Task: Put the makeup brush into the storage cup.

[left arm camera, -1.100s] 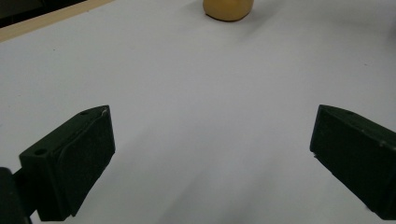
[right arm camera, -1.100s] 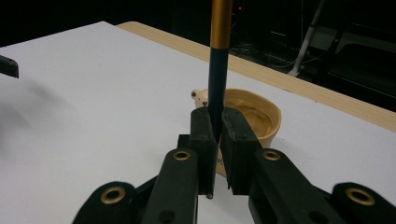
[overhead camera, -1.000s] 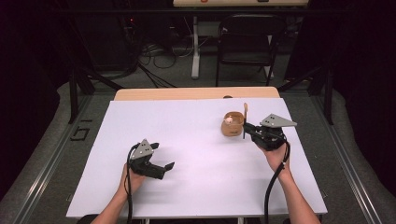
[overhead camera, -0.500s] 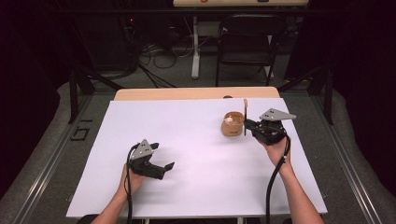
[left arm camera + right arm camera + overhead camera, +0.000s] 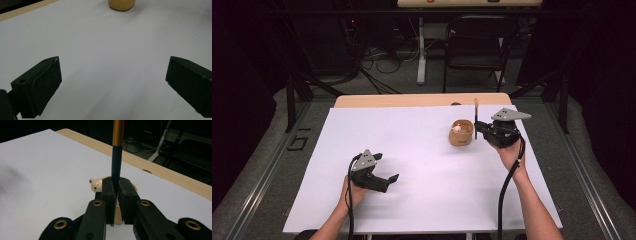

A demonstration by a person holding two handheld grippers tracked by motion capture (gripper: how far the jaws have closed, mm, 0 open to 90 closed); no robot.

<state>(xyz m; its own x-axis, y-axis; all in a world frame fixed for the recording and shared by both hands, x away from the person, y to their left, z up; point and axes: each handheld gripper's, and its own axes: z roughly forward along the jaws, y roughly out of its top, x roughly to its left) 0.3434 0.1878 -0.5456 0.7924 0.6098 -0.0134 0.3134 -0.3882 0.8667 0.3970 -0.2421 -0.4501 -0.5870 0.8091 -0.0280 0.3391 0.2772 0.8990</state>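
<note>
The right gripper (image 5: 477,129) has risen slightly, its fingers (image 5: 109,195) clamped on an upright dark pencil (image 5: 116,157) just right of the wooden cup (image 5: 461,134) on the far right counter (image 5: 422,150). The pencil looks freshly lifted out. The left gripper (image 5: 388,170) rests open, near left.

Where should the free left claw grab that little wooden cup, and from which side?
Grip the wooden cup across its rounded outer wall, coming level from its left. The right claw, holding the upright stick, crowds its right side, and a bear figure sits at the rim.
</note>
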